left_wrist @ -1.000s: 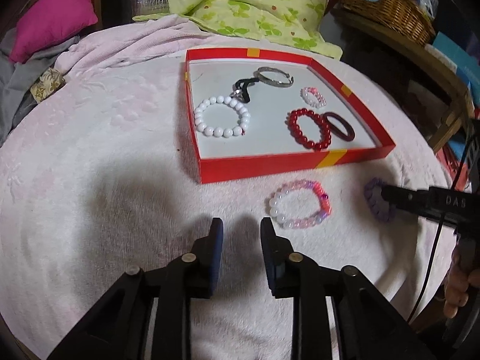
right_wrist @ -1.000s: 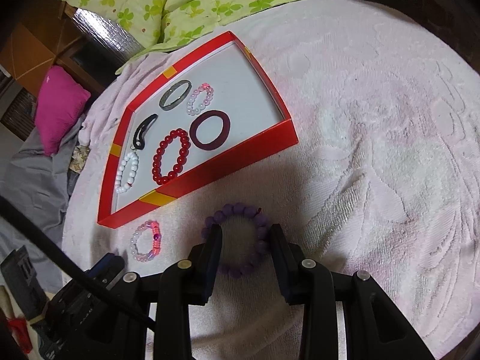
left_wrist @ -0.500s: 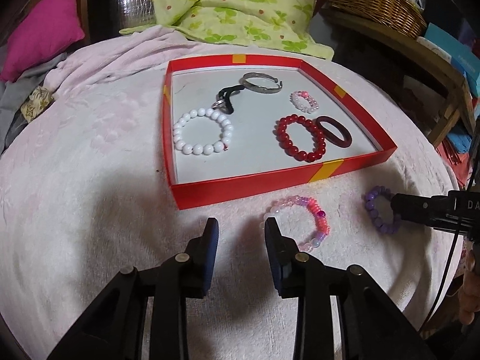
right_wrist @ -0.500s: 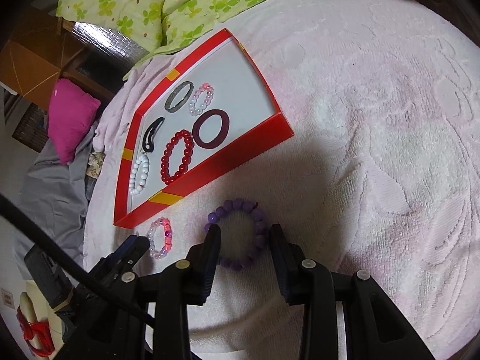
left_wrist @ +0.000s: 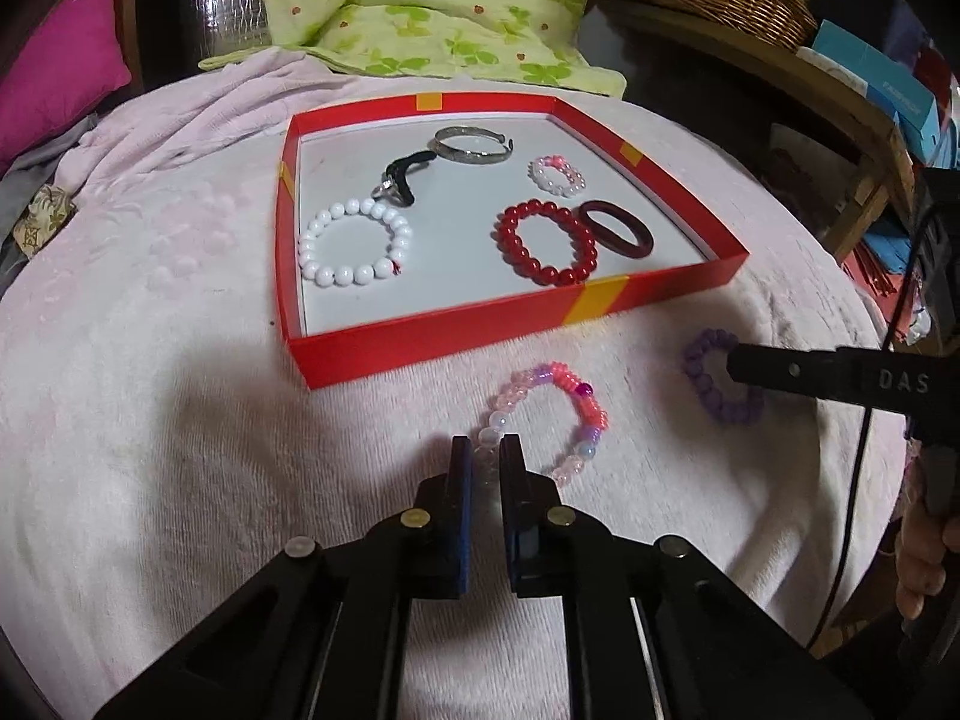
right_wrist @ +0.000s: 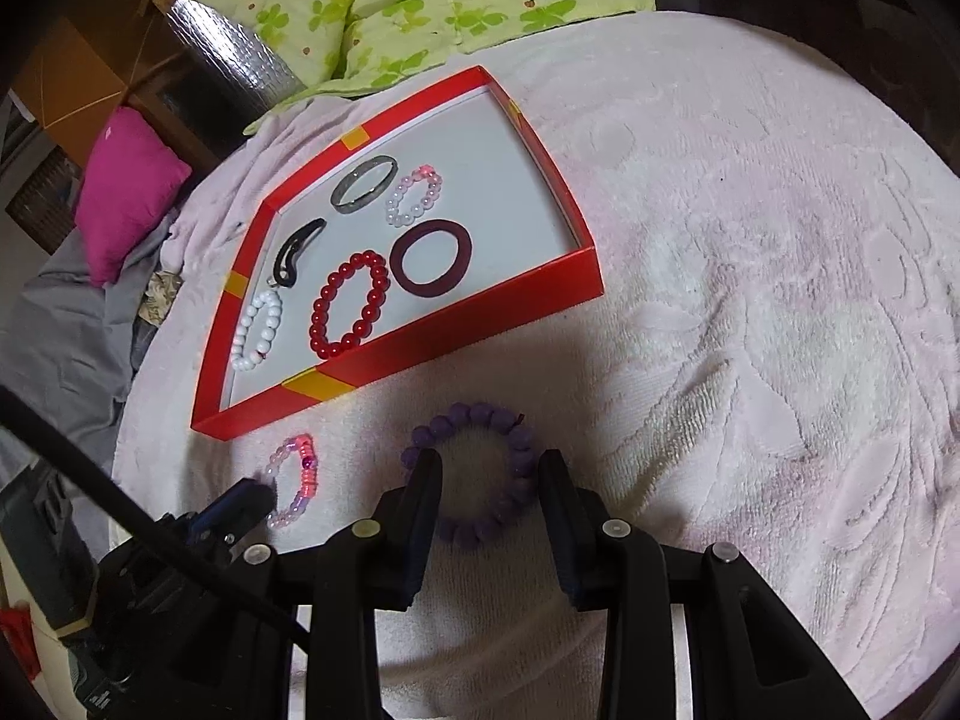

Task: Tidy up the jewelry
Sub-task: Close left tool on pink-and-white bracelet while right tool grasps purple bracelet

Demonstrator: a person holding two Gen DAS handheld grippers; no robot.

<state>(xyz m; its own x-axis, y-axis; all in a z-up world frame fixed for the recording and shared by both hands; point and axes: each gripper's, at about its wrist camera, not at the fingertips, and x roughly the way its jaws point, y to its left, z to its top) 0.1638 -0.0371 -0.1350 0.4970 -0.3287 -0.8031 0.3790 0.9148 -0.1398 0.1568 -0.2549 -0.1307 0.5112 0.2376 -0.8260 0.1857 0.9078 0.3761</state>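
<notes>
My left gripper has its fingers drawn nearly together around the near beads of the pink bracelet, a loop of clear, pale pink and coral beads with one magenta bead, lying on the pale pink blanket just in front of the red tray. My right gripper is spread wide, fingers straddling the purple bracelet, a ring of matte lilac beads resting flat beside the pink one. Inside the tray lie a white bead bracelet, a red bead bracelet and a dark maroon bangle.
</notes>
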